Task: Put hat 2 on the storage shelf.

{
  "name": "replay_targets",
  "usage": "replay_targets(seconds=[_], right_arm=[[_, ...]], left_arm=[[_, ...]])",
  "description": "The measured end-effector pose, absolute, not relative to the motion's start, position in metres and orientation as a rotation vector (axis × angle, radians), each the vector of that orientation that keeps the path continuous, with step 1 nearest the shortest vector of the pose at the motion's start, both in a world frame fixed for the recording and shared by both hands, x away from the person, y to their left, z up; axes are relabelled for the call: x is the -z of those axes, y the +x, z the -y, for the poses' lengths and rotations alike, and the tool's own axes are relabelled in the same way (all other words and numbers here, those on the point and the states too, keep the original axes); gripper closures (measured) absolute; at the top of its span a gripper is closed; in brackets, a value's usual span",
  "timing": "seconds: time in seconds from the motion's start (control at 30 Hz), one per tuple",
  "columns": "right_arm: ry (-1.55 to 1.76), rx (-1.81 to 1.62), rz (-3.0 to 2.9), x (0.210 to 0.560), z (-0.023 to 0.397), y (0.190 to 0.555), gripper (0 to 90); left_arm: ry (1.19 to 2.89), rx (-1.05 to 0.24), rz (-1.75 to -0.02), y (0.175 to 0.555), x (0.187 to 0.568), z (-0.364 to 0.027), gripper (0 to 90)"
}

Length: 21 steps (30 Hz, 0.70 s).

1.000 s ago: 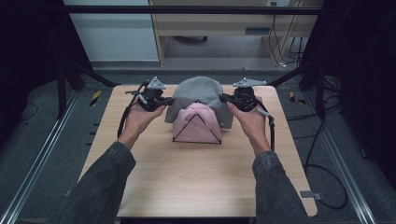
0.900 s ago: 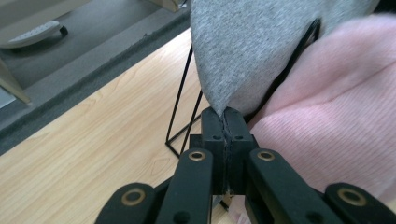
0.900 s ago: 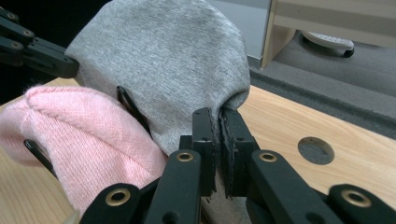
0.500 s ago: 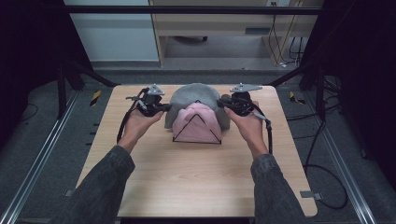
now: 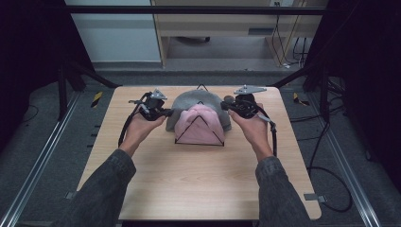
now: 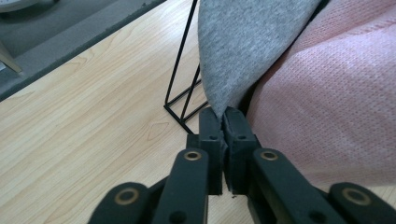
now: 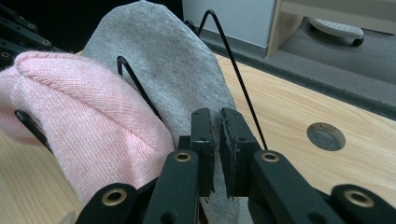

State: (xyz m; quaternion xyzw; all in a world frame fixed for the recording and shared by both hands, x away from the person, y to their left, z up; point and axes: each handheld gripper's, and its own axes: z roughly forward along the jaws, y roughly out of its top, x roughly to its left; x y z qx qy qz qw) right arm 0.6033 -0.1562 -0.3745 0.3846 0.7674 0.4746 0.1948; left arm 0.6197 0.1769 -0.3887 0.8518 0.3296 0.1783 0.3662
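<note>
Both hands sit lower than a second ago, drawing the soft grey fabric hat (image 5: 189,101) down over the black wire rack (image 5: 199,132) behind the pink knitted hat (image 5: 198,125). Left gripper (image 6: 219,119) and right gripper (image 7: 215,122) pinch its hem tight on opposite sides to seat it evenly.

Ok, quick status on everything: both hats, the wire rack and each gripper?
Grey hat: draped over the rack's back wires, edges pinched on both sides.
Pink knit hat: draped over the front wire triangle.
Wire rack: upright on the table.
Left gripper: shut on the grey hat's edge.
Right gripper: shut on the grey hat's edge.
</note>
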Motion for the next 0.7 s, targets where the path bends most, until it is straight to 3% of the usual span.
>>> replay_targets(seconds=[0.23, 0.43, 0.7], right_arm=[[1.088, -1.331, -2.142, 0.374, 0.162, 0.600, 83.4], [1.078, -1.321, -2.149, 0.371, 0.164, 0.594, 77.7], [1.114, -1.274, -2.086, 0.355, 0.172, 0.579, 37.9]], left_arm=[[2.165, -0.499, -0.856, 0.614, 0.382, -0.182, 72.5], [2.139, -0.536, -0.875, 0.608, 0.373, -0.185, 56.2], [2.118, -0.523, -0.873, 0.591, 0.357, -0.188, 20.2]])
